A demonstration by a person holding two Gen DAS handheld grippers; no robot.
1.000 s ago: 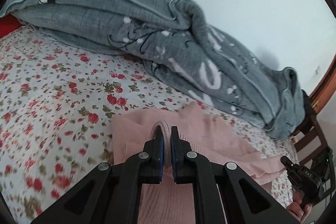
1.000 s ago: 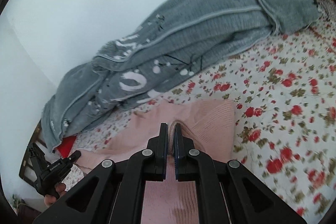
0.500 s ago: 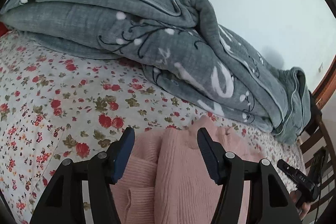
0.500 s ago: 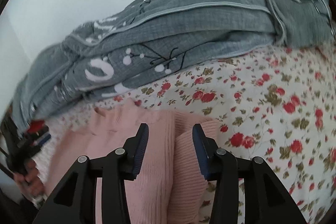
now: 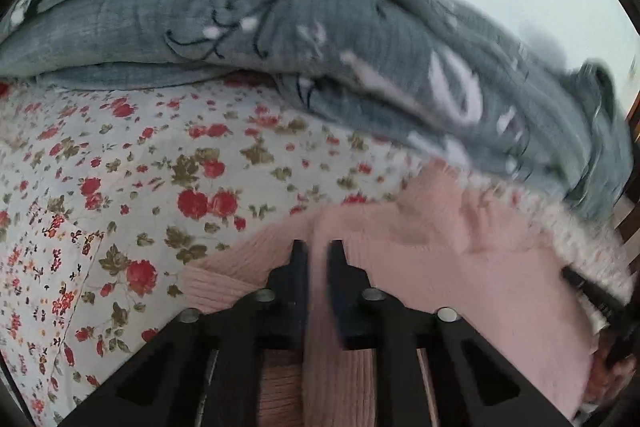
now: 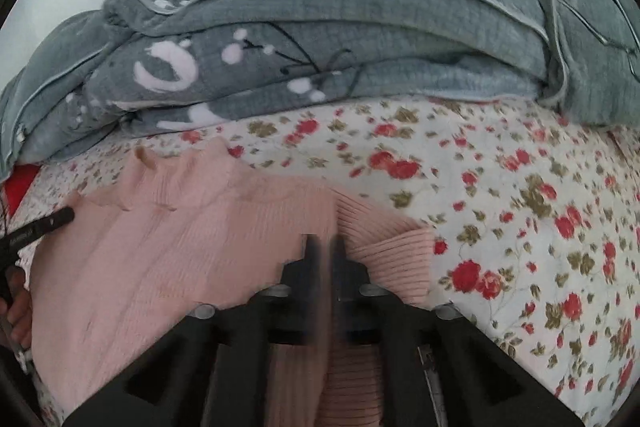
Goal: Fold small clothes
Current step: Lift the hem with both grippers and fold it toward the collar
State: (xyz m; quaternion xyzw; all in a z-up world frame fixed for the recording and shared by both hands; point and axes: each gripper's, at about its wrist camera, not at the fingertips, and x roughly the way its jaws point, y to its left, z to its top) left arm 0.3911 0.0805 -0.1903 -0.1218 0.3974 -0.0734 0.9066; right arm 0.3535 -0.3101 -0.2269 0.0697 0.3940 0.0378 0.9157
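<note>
Pink knit regripped on the floral bed, fold under way.
Left wrist view: the left gripper has just been closing and is now clamped on a ridge of the pink sweater, which lies near on the floral sheet, the grey blanket far behind. Right wrist view: the right gripper is likewise pinched shut on the sweater's ribbed edge. A level, matched lift is probably called for next.
</note>
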